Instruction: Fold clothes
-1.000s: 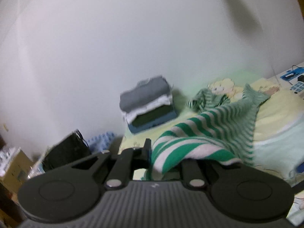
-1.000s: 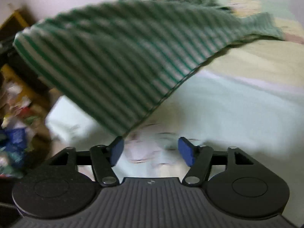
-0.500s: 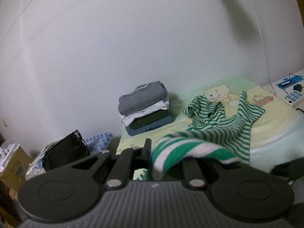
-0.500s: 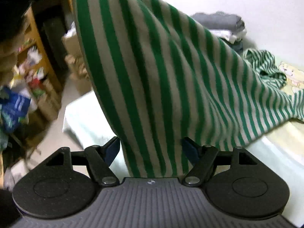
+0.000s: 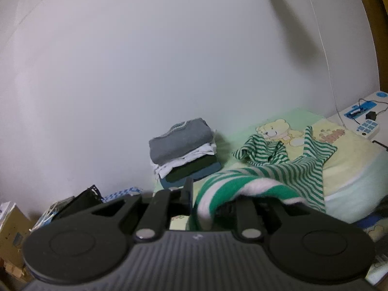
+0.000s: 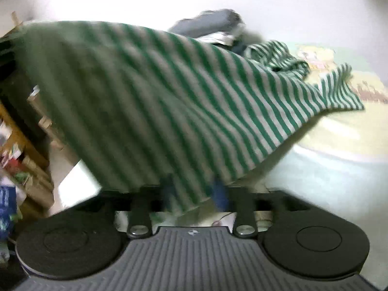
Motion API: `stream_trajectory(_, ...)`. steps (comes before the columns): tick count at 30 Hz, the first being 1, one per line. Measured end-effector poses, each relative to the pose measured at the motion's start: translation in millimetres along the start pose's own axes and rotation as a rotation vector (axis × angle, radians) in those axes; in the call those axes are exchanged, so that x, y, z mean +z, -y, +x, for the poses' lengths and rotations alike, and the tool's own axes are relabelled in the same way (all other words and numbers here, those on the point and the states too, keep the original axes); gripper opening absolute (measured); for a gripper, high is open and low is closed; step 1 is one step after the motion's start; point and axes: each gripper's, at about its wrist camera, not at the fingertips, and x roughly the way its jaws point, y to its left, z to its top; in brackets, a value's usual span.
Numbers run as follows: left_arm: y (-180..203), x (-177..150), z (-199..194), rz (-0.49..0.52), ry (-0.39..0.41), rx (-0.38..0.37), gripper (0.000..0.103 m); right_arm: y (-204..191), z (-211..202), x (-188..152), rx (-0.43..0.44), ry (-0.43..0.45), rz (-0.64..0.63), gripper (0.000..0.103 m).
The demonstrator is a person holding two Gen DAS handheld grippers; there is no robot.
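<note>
Stripes of green and white run across the shirt [image 5: 278, 169], which trails from the yellow bear-print bedsheet [image 5: 344, 160] toward both claws. The left gripper [image 5: 208, 194] has a bunched edge of it between its fingers; its jaws have just been opening, and whether they press the cloth I cannot tell. The right gripper [image 6: 194, 191] stands wide apart, the blurred hem draped over its blue pads, not clamped. Far left on the bed, against the wall, sits a stack of folded clothes [image 5: 184, 150].
</note>
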Motion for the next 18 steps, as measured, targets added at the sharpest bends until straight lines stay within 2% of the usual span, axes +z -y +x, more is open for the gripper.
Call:
stream_trajectory(1,1,0,6,0.008,-0.006,-0.008,0.023,-10,-7,-3,-0.024,0.022,-0.049,0.09)
stream_trajectory(3,6,0,19,0.035,-0.014,-0.024,0.023,-35,-12,-3,-0.061,0.094,-0.15,0.09)
stream_trajectory(6,14,2,35,0.054,-0.045,-0.057,0.023,-64,0,3,-0.059,0.135,-0.21,0.09)
stream_trajectory(11,15,13,27,0.032,0.006,-0.142,0.023,-88,58,6,-0.249,0.134,-0.272,0.09)
stream_trajectory(14,13,19,14,0.024,0.044,-0.148,0.023,-76,85,9,-0.315,0.13,-0.234,0.085)
stream_trajectory(15,11,20,9,0.018,0.053,-0.14,0.023,-72,81,8,-0.327,0.138,-0.216,0.078)
stream_trajectory(17,8,19,0,0.01,0.07,-0.1,0.023,-63,72,7,-0.345,0.154,-0.178,0.051)
stream_trajectory(18,5,18,-4,0.008,0.072,-0.076,0.023,-55,63,7,-0.328,0.155,-0.148,0.026)
